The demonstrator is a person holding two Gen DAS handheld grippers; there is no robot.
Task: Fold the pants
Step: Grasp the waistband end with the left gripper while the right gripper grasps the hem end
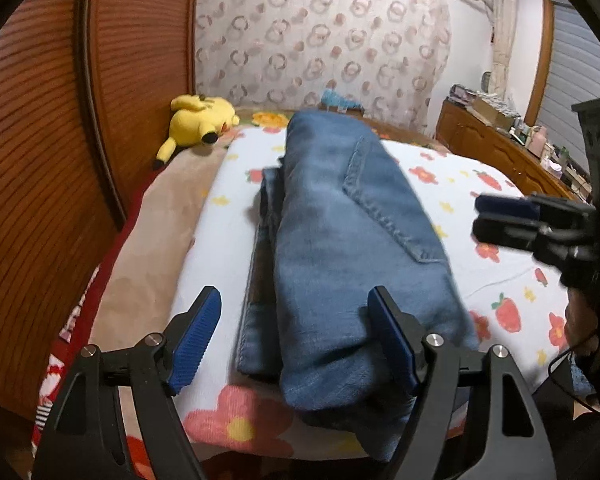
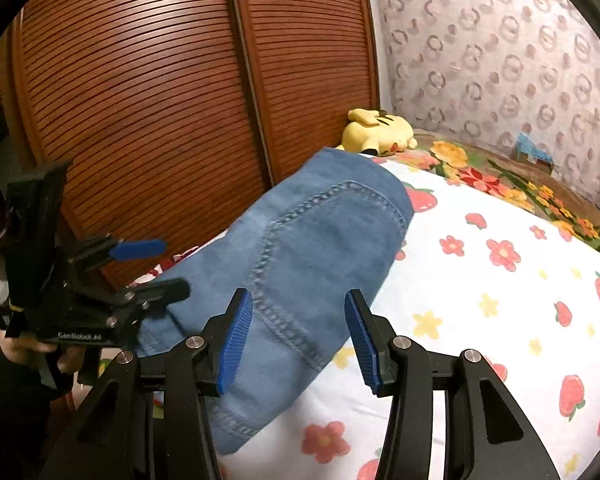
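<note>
The folded blue denim pants (image 1: pixel 340 248), soft and faded with a stitched back pocket, are lying in a long bundle on the fleecy white blanket printed with flowers and strawberries (image 1: pixel 460 264). The left gripper (image 1: pixel 296 344) is hanging over the near end, ribbed blue pads apart and gripping nothing. The right gripper (image 2: pixel 298 336) is hovering likewise, jaws apart. Bare blanket is stretching wide on the pants' right; a slatted wooden wardrobe door (image 2: pixel 160 100) is crowding the left edge.

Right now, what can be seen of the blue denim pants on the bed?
The blue denim pants lie folded into a long, thick bundle of faded, soft-looking denim on the white flower-and-strawberry blanket. A stitched back pocket faces up, and layered edges stick out along one side. The bundle runs toward the yellow plush toy. Neither hand-held gripper grips it; both stand open at its near end.
</note>
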